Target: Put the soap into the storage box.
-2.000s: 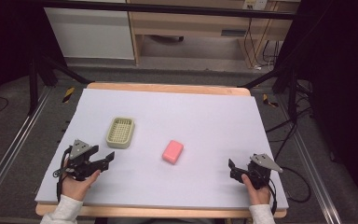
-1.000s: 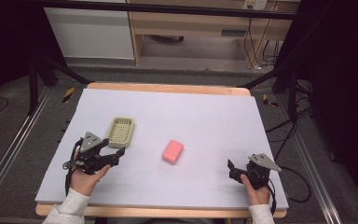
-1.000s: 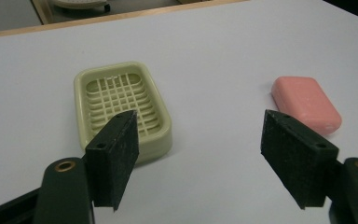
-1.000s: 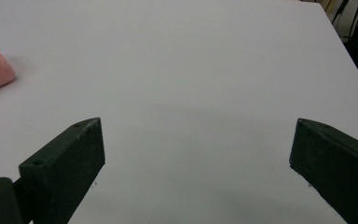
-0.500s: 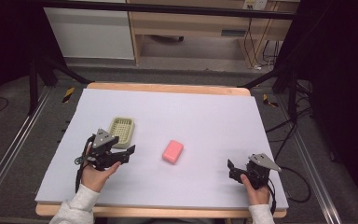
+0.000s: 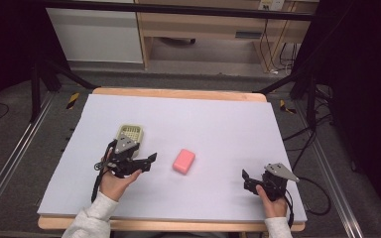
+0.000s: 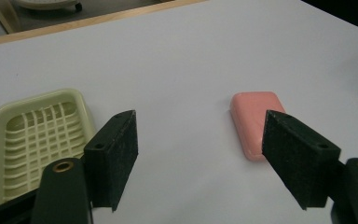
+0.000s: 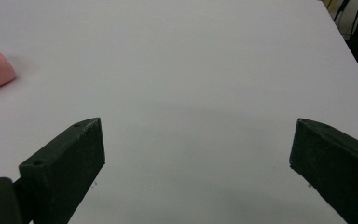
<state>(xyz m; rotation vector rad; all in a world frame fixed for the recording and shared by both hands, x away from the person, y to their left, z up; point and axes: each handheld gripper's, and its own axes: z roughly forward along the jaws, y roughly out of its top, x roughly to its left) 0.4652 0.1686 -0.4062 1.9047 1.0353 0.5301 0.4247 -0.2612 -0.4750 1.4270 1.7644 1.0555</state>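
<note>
Left tool [image 6: 148,159]: jaws spread wide, nothing between them, near the pink soap bar [image 6: 184,161]. Soap bar: flat on the bench [image 6: 218,119], mid-front, apart from the pale green soap dish [image 6: 130,132]. Right tool [image 6: 246,180]: jaws spread, nothing between them, at the bench's front right.

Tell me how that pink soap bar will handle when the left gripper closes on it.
The pink soap bar looks like a solid block, so it should stay stiff between the left gripper's open jaws. Its rounded edges and smooth, slightly glossy skin suggest it may slip from the pads. Lying flat on the white table, it would likely slide rather than roll or tip when nudged.
</note>
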